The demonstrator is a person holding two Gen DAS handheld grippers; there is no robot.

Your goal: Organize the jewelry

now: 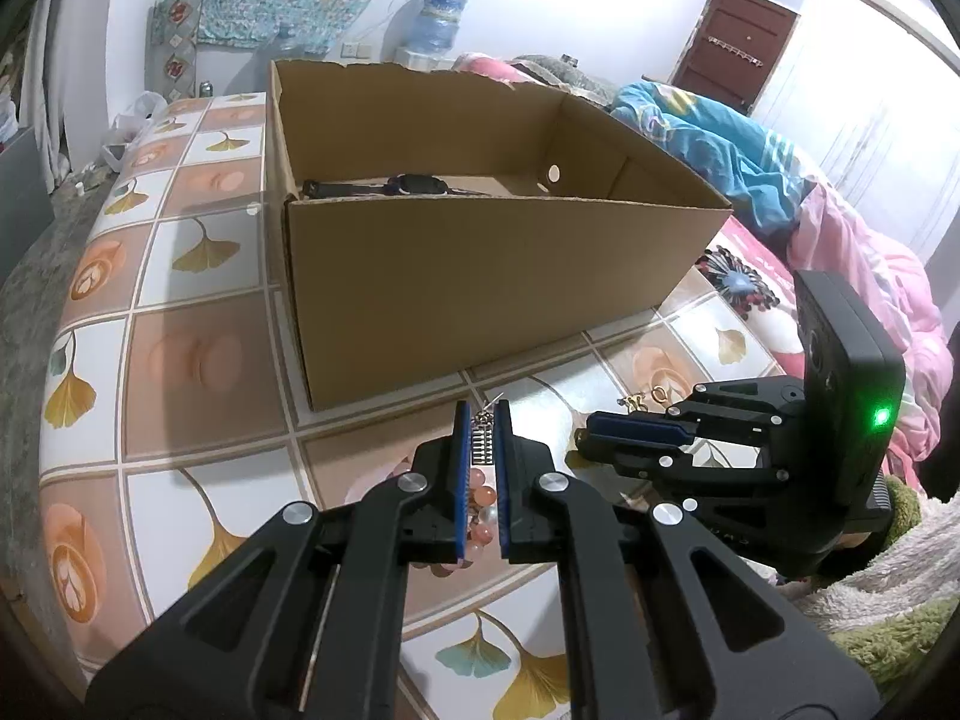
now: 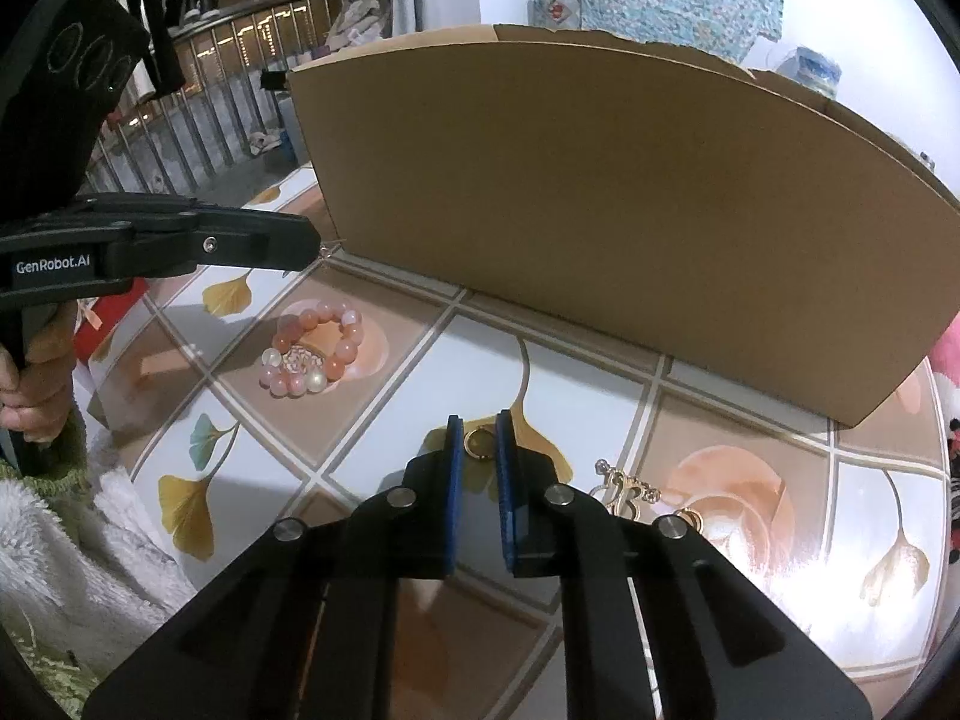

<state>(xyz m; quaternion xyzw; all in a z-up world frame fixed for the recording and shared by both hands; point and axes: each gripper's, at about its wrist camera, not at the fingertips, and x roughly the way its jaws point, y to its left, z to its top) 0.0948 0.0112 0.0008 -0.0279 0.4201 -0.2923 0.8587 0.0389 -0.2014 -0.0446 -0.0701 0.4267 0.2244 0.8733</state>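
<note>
My left gripper (image 1: pixel 483 414) is shut on a small silver ornament (image 1: pixel 483 441), held just above the tablecloth in front of the cardboard box (image 1: pixel 480 276). A pink bead bracelet (image 1: pixel 483 495) lies on the cloth below it and shows whole in the right wrist view (image 2: pixel 312 354). My right gripper (image 2: pixel 480 438) points down at the table with a gold ring (image 2: pixel 478 441) pinched between its blue pads. From the right wrist view the left gripper (image 2: pixel 315 246) sits at the left, the silver ornament (image 2: pixel 330 249) poking from its tip. A dark watch (image 1: pixel 414 185) lies inside the box.
Gold earrings (image 2: pixel 624 489) and another gold ring (image 2: pixel 690 519) lie on the ginkgo-patterned tablecloth (image 2: pixel 750 408), right of my right gripper. The box wall (image 2: pixel 600 180) stands close behind. Bedding (image 1: pixel 720 144) is piled beyond the table's right edge. A hand in a fluffy sleeve (image 2: pixel 36 384) holds the left gripper.
</note>
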